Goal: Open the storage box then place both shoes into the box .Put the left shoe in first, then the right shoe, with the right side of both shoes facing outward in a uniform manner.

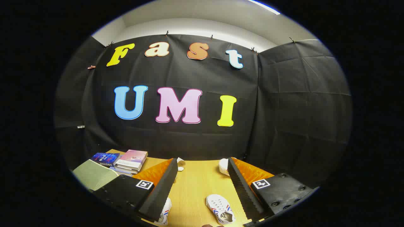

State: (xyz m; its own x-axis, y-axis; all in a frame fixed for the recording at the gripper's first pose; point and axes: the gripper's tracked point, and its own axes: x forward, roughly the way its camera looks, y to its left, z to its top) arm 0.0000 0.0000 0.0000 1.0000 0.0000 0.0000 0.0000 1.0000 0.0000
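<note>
Black-cloth booth, wooden tabletop (195,183). Jaws (202,186) wide apart, holding nothing, raised above the surface. Two white shoes: one (220,212) between the fingers, nearer the right one; the other (164,213) partly behind the left finger. Books (131,161) stacked beyond, left. Storage box not identified; judged: nothing done yet, opening and both placements remain.

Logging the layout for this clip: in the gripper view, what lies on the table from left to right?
Green box → stack of books → left shoe → right shoe. The hand-held gripper is open, its fingers spread over the table, one shoe partly behind each.
</note>
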